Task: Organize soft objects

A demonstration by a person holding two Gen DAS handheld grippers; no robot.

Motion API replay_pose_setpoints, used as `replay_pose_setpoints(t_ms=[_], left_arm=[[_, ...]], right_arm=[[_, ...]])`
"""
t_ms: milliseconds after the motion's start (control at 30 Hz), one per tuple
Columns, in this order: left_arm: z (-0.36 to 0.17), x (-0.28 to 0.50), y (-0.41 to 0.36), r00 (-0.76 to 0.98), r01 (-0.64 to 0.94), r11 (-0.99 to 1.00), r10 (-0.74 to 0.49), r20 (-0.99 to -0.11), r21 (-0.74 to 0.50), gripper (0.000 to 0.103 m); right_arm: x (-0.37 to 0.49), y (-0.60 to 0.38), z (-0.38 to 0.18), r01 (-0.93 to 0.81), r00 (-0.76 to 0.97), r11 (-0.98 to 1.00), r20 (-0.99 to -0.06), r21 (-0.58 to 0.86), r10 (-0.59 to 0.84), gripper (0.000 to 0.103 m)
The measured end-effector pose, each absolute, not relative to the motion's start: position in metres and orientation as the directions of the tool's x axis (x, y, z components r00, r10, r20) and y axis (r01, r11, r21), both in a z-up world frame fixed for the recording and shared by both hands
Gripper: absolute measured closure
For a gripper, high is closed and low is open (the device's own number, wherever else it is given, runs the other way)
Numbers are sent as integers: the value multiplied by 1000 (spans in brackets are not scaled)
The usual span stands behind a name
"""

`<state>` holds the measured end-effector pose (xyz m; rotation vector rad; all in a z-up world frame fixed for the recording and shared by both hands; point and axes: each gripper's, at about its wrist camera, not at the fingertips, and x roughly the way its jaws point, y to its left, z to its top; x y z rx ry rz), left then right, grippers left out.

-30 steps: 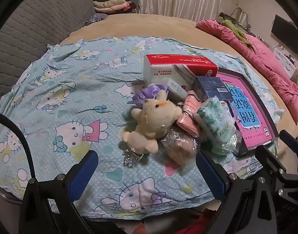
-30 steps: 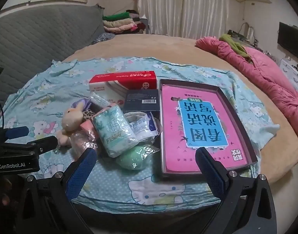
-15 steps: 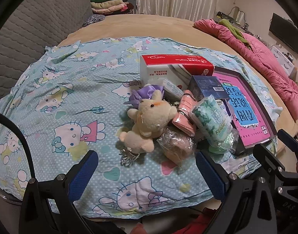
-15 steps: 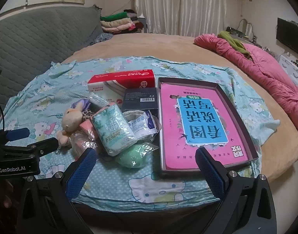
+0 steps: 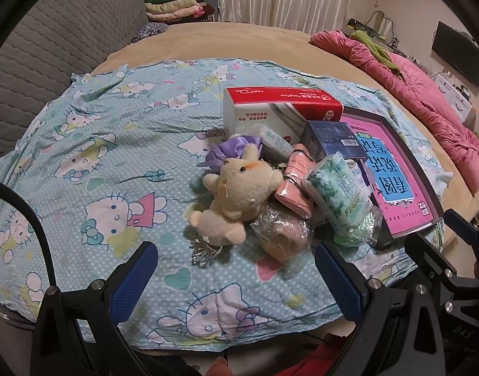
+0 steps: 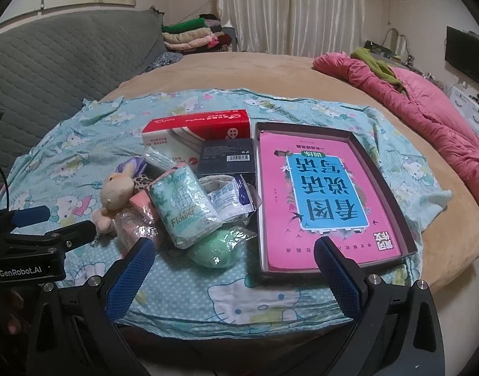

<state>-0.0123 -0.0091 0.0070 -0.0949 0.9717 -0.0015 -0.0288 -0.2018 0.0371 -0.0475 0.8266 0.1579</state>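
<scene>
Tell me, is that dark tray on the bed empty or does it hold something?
Not empty. The dark tray holds a pink book lying flat inside its raised rim and nearly filling it; none of the soft items are in it.

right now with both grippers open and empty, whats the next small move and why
Probably ease the left hand-held gripper forward onto the plush bunny: it lies nearest, directly ahead between the open fingers, on top of the pile and unobstructed.

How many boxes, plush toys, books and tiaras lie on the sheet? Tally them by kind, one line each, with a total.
Boxes: 3 - red box, dark box, open box
Plush toys: 1 - plush toy
Books: 1 - book, inside the open box
Tiaras: 1 - tiara
Total: 6
</scene>
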Motion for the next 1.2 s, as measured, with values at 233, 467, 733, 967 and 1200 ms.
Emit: replay_pose_setpoints(t_ms=[233,467,733,967,1200], left_arm=[[6,-11,-7,563,-35,994,-68,-824,-106,2],[3,-11,-6,561,-34,989,-101,-822,-145,2],[2,-5,2,567,-65,982,-112,-816,-180,2],[-5,21,18,540,-115,958,-161,-826,-262,2],[-13,51,22,503,-126,942,-210,-838,-312,5]], right_arm=[[-30,-203,36,-166,672,986,-731,10,121,2],[-27,-200,30,-177,671,984,-731,0,121,2],[-25,-200,25,-186,668,983,-733,2,128,2],[-19,-201,19,-186,668,983,-733,2,128,2],[-6,-197,14,-204,668,979,-732,-6,135,2]])
